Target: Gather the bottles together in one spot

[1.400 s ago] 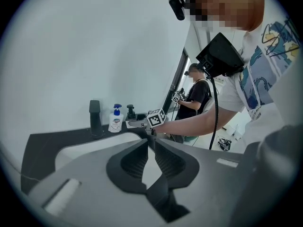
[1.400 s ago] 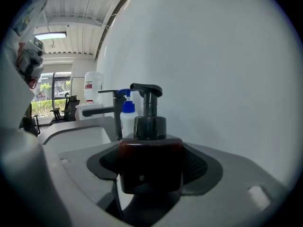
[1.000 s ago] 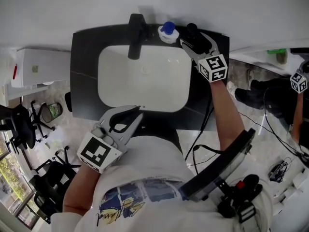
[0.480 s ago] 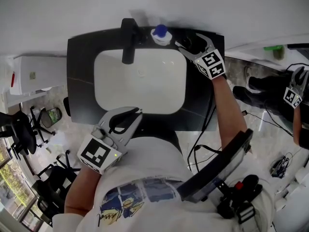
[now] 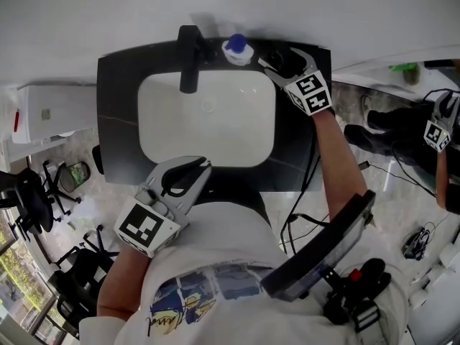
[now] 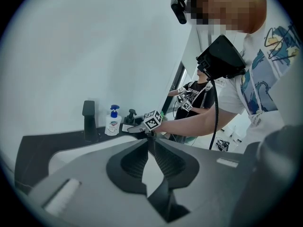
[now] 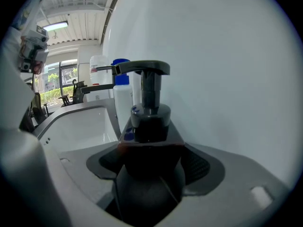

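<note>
Behind the sink (image 5: 208,141), right gripper (image 7: 149,151) clamps the dark pump bottle (image 7: 150,119) — left gripper (image 6: 148,141) closed, empty.

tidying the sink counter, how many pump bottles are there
2: a white soap bottle with blue pump beside the faucet, and a dark pump bottle held in the right gripper.

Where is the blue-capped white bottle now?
In the head view the white bottle stands behind the basin, between the black faucet and the dark bottle in the right claw.
</note>
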A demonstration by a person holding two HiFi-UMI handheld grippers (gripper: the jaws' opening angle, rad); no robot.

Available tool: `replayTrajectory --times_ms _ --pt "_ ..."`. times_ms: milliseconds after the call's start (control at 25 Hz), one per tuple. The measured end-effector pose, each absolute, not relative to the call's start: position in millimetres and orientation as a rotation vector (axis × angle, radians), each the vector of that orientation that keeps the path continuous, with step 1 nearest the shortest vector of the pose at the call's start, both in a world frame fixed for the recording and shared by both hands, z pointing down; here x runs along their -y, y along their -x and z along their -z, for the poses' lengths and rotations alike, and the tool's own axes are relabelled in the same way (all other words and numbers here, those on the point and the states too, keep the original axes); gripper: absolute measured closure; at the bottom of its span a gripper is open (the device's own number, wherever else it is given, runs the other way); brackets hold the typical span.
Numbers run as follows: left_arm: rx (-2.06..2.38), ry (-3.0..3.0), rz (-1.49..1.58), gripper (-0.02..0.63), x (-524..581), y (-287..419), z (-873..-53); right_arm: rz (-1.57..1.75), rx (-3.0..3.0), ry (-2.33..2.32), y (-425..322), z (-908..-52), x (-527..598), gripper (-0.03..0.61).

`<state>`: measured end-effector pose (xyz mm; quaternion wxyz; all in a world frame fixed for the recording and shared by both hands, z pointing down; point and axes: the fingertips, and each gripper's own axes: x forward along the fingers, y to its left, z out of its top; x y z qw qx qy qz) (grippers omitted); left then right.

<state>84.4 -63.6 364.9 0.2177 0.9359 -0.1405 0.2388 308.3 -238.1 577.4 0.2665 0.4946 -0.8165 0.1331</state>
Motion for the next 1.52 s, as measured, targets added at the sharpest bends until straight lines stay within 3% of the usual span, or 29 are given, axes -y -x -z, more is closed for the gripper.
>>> replayTrajectory --times_ms 560,840,960,1200,1520 --pt "0.378 -2.663 -0.563 0.566 59 -64 -348 -0.379 2.047 -1.48 -332 -554 184 0.221" --pt "0.357 -2.707 -0.507 0.567 47 -29 -343 -0.393 1.971 -1.553 -301 -536 121 0.236" --pt "0.359 -2.718 -0.485 0.569 41 -6 -345 -0.399 1.955 -1.576 -276 -522 95 0.312" --pt "0.407 -2.716 -0.458 0.592 33 37 -340 -0.375 1.933 -1.568 -211 -498 55 0.562" --pt "0.42 -2.697 -0.481 0.612 13 87 -348 -0.415 1.986 -1.578 -122 -473 28 0.578"
